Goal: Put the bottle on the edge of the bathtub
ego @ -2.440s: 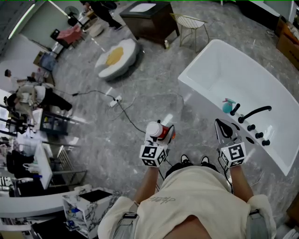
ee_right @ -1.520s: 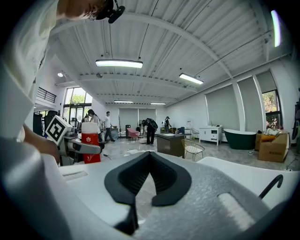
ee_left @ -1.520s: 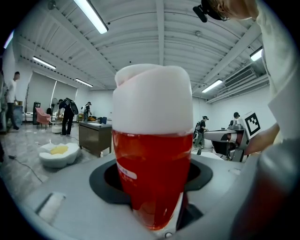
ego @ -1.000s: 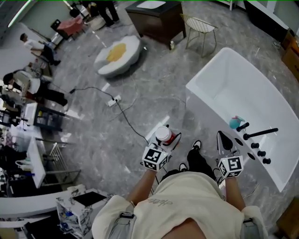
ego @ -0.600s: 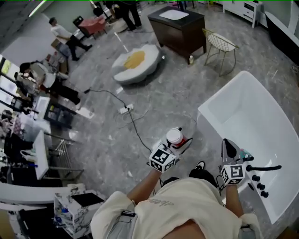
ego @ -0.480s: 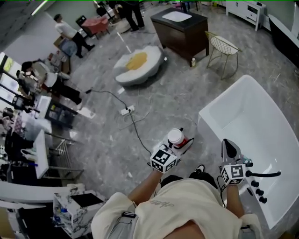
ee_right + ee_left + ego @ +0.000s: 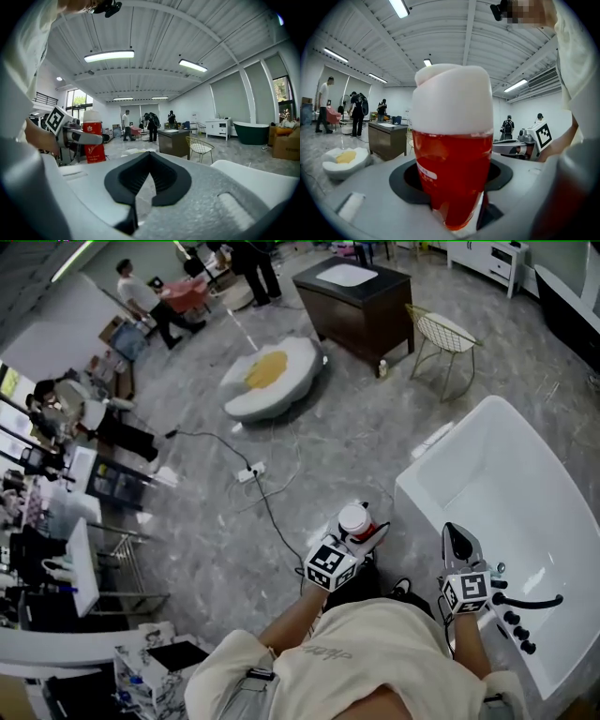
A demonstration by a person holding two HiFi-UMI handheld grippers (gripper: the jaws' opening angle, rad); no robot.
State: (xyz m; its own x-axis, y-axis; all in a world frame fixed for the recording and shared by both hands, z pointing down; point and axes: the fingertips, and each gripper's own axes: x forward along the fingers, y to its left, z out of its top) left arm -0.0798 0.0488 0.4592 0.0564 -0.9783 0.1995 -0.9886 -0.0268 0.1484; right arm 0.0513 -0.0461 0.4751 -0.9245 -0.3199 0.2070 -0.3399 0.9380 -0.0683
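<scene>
A red bottle (image 7: pixel 355 521) with a white cap stands upright in my left gripper (image 7: pixel 361 532), which is shut on it. It fills the left gripper view as a red bottle (image 7: pixel 453 173) and shows far left in the right gripper view as a small red bottle (image 7: pixel 94 140). My right gripper (image 7: pixel 455 542) is shut with nothing between its jaws, held over the near rim of the white bathtub (image 7: pixel 412 486). The bottle hangs above the grey floor, just left of the tub's near corner.
A black faucet with knobs (image 7: pixel 523 606) sits on the tub's near edge. A cable and power strip (image 7: pixel 249 471) cross the floor. Further off stand a wire chair (image 7: pixel 444 338), a dark cabinet (image 7: pixel 352 296), an egg-shaped cushion (image 7: pixel 268 377) and several people at the left.
The tub and faucet have slid nearer and lower in the head view as I walked forward. Both grippers keep their pose and the bottle stays held.
</scene>
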